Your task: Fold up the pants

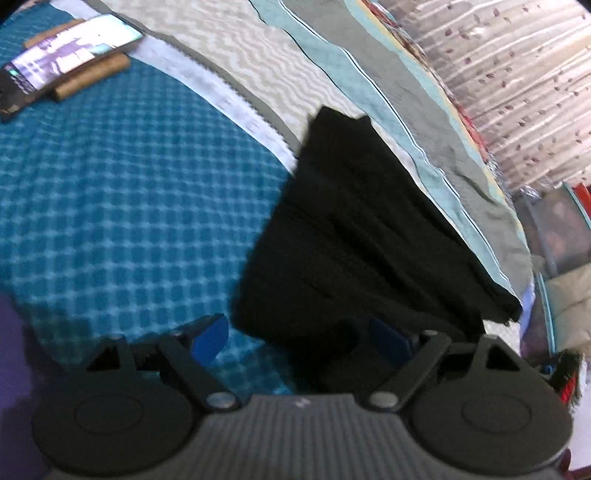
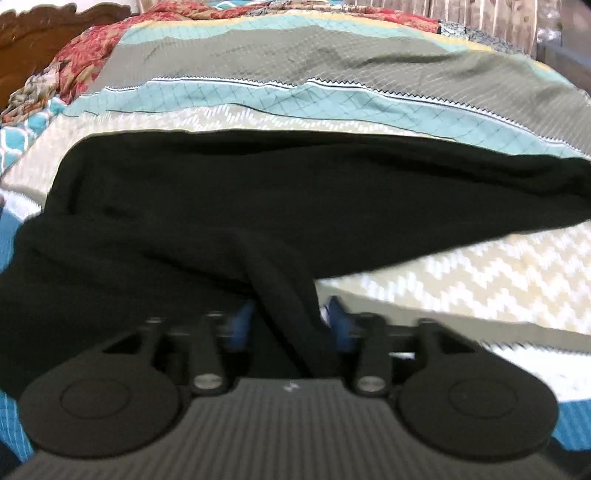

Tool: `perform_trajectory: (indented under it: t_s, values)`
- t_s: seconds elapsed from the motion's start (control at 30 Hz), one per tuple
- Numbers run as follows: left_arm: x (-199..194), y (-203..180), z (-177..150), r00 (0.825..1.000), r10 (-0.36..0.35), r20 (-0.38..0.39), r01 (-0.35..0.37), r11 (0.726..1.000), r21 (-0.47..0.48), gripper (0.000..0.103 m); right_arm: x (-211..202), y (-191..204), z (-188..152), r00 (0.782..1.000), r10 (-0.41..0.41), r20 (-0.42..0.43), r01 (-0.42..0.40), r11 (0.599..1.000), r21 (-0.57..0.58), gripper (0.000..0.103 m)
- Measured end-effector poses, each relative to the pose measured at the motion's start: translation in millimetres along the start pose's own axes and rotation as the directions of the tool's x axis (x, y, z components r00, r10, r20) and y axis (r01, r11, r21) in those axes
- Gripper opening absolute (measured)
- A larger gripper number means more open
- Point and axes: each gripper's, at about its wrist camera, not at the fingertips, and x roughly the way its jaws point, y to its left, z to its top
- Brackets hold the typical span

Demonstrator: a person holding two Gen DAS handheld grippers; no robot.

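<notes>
Black pants (image 1: pixel 369 229) lie on a quilted bedspread (image 1: pixel 110 184), bunched into long folds. In the left wrist view my left gripper (image 1: pixel 299 339) is open, its blue pads wide apart, with the near edge of the pants between them; the right pad is partly hidden by cloth. In the right wrist view the pants (image 2: pixel 295 192) spread wide across the bed. My right gripper (image 2: pixel 290 325) is shut on a twisted fold of the pants that runs down between its blue pads.
A phone (image 1: pixel 70 55) rests on wooden sticks at the far left of the bed. A patterned curtain (image 1: pixel 517 92) hangs beyond the bed. A carved wooden headboard (image 2: pixel 44 26) and a red floral blanket (image 2: pixel 96 51) sit at the far left.
</notes>
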Motion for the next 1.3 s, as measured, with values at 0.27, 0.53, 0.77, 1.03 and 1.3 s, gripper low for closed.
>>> perform_trajectory:
  t_s: [0.27, 0.53, 0.77, 1.03, 1.3]
  values:
    - [23, 1, -5, 0.997, -0.07, -0.029, 0.067, 0.995, -0.08, 0.085, -123, -103, -77, 0.981, 0.054, 0.187, -0.132, 0.891, 0.434, 0.05]
    - [35, 6, -7, 0.998, -0.049, -0.047, 0.04, 0.982, -0.184, 0.012, -154, -143, -190, 0.99, 0.015, 0.138, -0.117, 0.624, 0.773, 0.051]
    - [-30, -9, -1, 0.998, -0.028, 0.052, 0.035, 0.991, -0.128, 0.011, -139, -153, -177, 0.995, -0.065, 0.069, -0.018, 0.59, 0.808, 0.008]
    - [-17, 1, -15, 0.975, 0.194, -0.108, -0.198, 0.98, -0.034, 0.016, -157, -132, -176, 0.992, -0.017, -0.129, 0.096, 0.767, 0.635, 0.018]
    - [-38, 1, -2, 0.966, 0.256, -0.044, -0.258, 0.966, -0.034, 0.04, -240, -216, -152, 0.943, -0.329, 0.042, 0.232, 0.745, 0.625, 0.025]
